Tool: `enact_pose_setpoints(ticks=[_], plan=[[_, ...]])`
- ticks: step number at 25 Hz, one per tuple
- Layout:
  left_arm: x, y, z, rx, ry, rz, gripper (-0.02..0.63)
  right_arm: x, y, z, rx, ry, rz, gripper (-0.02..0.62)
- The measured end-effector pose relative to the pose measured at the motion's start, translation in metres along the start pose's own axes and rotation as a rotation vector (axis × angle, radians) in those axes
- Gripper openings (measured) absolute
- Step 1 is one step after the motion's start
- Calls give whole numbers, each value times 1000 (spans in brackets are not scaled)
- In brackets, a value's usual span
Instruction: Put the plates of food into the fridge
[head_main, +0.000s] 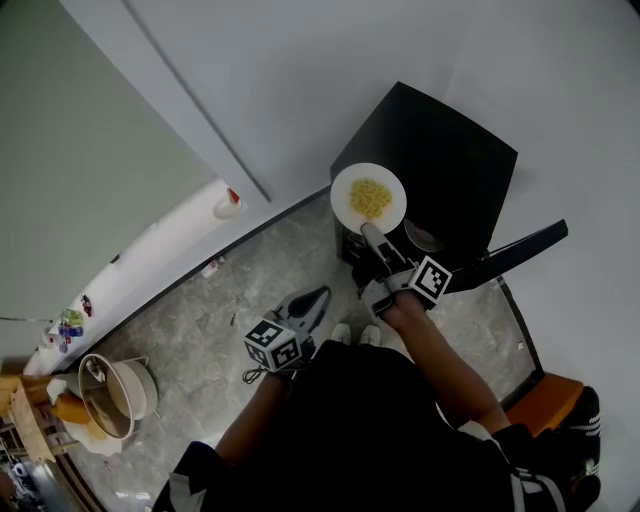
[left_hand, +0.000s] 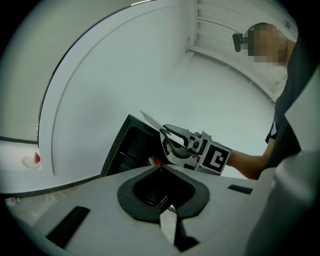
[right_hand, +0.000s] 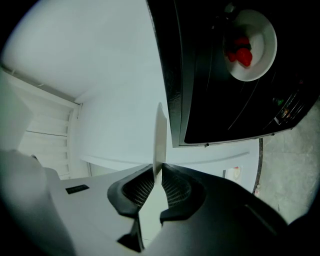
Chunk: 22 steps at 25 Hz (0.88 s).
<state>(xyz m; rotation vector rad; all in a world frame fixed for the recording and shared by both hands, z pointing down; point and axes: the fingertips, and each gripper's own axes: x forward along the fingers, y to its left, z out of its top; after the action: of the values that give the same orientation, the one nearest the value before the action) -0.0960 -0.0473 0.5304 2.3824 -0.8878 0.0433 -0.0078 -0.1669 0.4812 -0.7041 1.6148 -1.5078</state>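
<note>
A person stands over a small black fridge (head_main: 440, 160) set against a white wall, its door (head_main: 520, 248) swung wide to the right. The right gripper (head_main: 370, 232) pinches the near rim of a white plate (head_main: 345, 200) heaped with yellow food (head_main: 371, 197). In the head view the plate hangs over the front edge of the fridge's top, outside the cabinet.

Seen from the right gripper (right_hand: 157, 172), the fingers clamp the plate (right_hand: 160, 140) edge-on, just beside the fridge's front frame (right_hand: 172, 75). Inside, a second white plate (right_hand: 264, 25) of red food (right_hand: 240, 52) sits on a wire shelf (right_hand: 210, 70) toward the right, with bare shelf showing to its left.

The left gripper (head_main: 318, 296) hangs low near the person's body, over grey stone floor (head_main: 230, 300), apart from the fridge and plate. Its own view shows its fingers (left_hand: 160, 170) pressed together with nothing between them, aimed at the open cabinet (left_hand: 130, 150).

Open floor stretches left of the fridge along the wall's dark baseboard (head_main: 290, 212). A metal pot (head_main: 115, 395) stands well apart at the lower left.
</note>
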Motion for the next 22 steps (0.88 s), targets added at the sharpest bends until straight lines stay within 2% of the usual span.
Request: enact_pose_setpoints(ticks=[10, 22], plan=[[-11, 0, -4, -1, -9, 15, 23, -13, 1, -40, -33, 94, 14, 58], [-24, 1, -12, -17, -5, 33, 23, -38, -41, -61, 16, 125, -63, 58]])
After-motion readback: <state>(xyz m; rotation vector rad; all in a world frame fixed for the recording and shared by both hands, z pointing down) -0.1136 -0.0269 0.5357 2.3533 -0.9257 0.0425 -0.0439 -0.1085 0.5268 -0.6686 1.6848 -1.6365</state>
